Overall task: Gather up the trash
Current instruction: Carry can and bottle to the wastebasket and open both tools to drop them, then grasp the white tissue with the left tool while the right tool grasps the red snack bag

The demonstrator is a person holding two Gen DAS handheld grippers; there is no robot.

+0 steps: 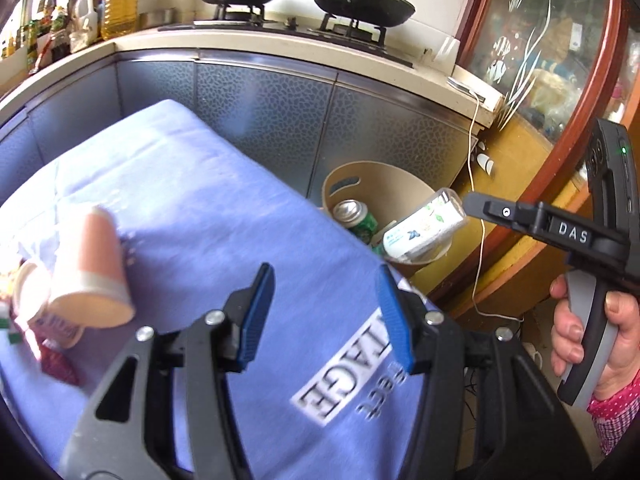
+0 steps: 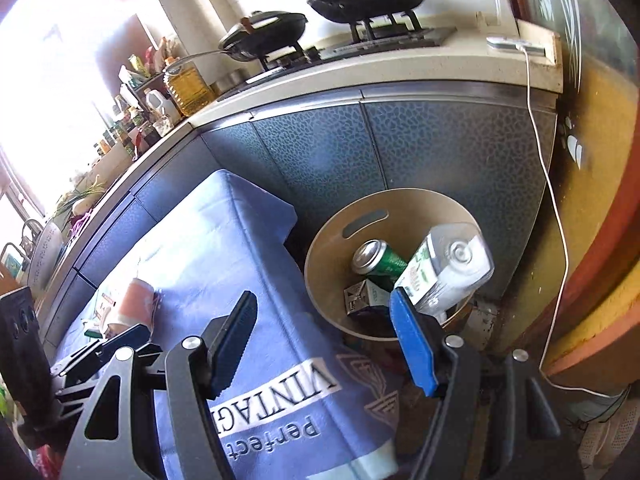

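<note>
A tan round bin (image 2: 328,240) stands on the floor beside the blue-cloth table (image 2: 224,248). It holds a green can (image 2: 380,260) and a small carton (image 2: 366,298). A clear plastic bottle (image 2: 448,268) with a green-white label hangs over the bin's rim, blurred; it also shows in the left wrist view (image 1: 424,228). My right gripper (image 2: 324,344) is open just above the bin, the bottle by its right finger. My left gripper (image 1: 326,312) is open and empty over the table. A pink paper cup (image 1: 94,276) lies on its side at the table's left with wrappers (image 1: 56,364).
A grey cabinet front (image 2: 400,152) rises behind the bin, with a stove and black pans (image 1: 360,4) on the counter. A white cable (image 2: 556,216) hangs down at the right beside a wooden glass-door cabinet (image 1: 560,80). Bottles (image 1: 116,8) crowd the counter's left.
</note>
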